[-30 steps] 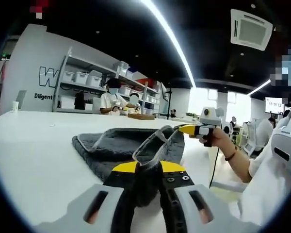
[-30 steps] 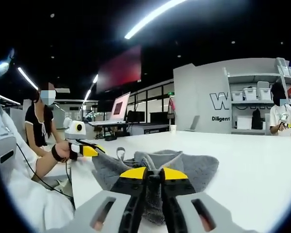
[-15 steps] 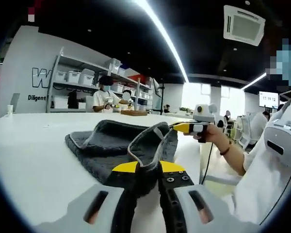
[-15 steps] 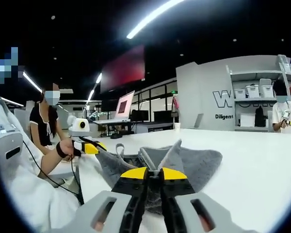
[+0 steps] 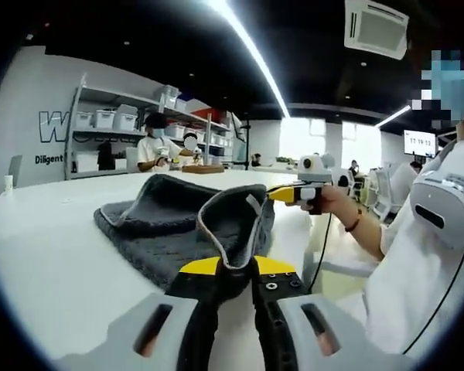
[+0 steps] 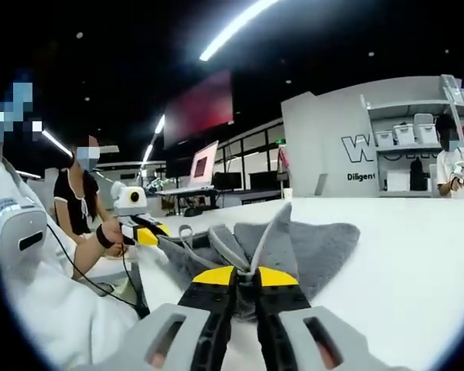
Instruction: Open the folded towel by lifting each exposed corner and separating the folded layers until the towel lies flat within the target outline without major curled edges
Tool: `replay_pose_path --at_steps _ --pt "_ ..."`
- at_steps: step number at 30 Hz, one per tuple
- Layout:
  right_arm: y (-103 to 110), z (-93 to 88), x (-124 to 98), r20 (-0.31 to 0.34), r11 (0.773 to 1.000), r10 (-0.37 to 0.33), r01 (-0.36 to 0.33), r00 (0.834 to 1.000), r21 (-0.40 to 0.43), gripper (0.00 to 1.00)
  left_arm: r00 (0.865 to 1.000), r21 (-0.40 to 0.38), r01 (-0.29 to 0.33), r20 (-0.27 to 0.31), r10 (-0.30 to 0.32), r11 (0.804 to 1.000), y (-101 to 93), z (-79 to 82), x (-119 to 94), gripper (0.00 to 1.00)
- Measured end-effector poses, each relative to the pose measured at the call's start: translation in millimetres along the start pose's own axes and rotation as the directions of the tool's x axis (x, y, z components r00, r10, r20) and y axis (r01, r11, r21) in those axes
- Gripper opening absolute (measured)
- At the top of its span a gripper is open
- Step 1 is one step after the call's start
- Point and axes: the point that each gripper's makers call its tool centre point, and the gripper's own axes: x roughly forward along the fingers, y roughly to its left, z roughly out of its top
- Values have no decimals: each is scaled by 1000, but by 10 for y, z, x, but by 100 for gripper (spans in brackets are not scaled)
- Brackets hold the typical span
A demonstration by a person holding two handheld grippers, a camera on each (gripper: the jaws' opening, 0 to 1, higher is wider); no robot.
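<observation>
**Both grippers pinching corners of the grey towel above the white table**

In my left gripper view, the left gripper (image 5: 233, 270) has its yellow-tipped jaws clenched on a corner of the grey towel (image 5: 151, 232). The pinched corner rises as a curled flap with a pale hem, while the rest of the towel lies in folded layers on the white table (image 5: 46, 263). Further along the same edge I can see the right gripper (image 5: 290, 193), held in the person's hand (image 5: 325, 205), its yellow tip touching the towel's far corner.

In my right gripper view, the right gripper (image 6: 246, 277) is likewise closed on towel fabric, and a pointed fold stands up tilted just above the jaws. The towel (image 6: 325, 243) spreads away behind it on the table (image 6: 402, 255). The left gripper (image 6: 143, 234) comes in from the left, gripped by a hand (image 6: 108, 232), with its tip against the towel's edge, where a small hanging loop (image 6: 185, 230) sticks out.

Readable writing is scant: on the grey wall (image 6: 325, 147) I make out a large "W" and, below it, "Diligent" (both cut off by the shelving (image 6: 417, 147) stacked with white bins). A wall screen (image 5: 419, 141) in the left gripper view shows digits, too small to read with confidence. I cannot see any target outline on the table.
</observation>
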Motion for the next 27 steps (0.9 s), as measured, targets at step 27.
replay_pose_path --at_steps 27 --pt "274 -228 -259 -79 999 12 -16 997 -45 5 985 51 159 -79 -154 986 -321 -108 -105 8"
